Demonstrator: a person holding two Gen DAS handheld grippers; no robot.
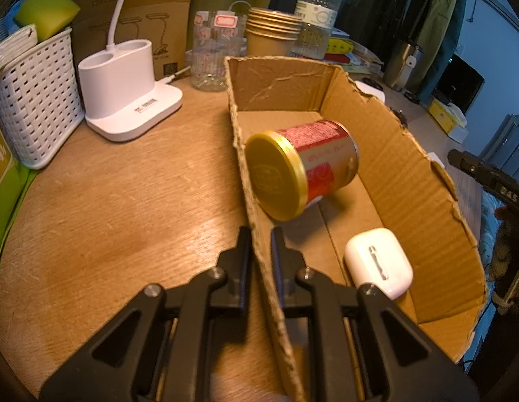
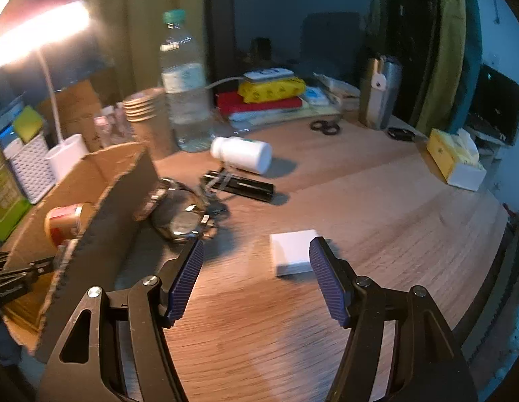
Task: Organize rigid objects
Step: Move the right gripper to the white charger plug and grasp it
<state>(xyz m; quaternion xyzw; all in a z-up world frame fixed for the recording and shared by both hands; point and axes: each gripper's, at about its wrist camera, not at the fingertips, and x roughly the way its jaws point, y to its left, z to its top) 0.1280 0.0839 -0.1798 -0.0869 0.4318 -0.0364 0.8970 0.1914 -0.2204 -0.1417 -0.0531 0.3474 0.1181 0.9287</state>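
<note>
An open cardboard box (image 1: 410, 174) lies on the wooden desk; my left gripper (image 1: 261, 234) is shut on its near left wall. Inside lie a red and gold can (image 1: 303, 167) on its side and a white earbud case (image 1: 378, 263). In the right wrist view the box (image 2: 102, 197) is at the left with the can (image 2: 63, 221) showing inside. My right gripper (image 2: 256, 251) stands open above the desk with nothing between its fingers. A flat white block (image 2: 291, 251) lies just beyond the right fingertip. Further off lie a wristwatch (image 2: 182, 214), a black bar (image 2: 246, 187) and a white pill bottle (image 2: 242, 154).
A white lamp base (image 1: 125, 93), a white basket (image 1: 35, 97), a glass jar (image 1: 215, 50), stacked paper cups (image 1: 272, 33) and a water bottle (image 1: 318, 10) line the back. A tissue box (image 2: 453, 159), a steel flask (image 2: 381, 95) and scissors (image 2: 324, 127) sit at the right.
</note>
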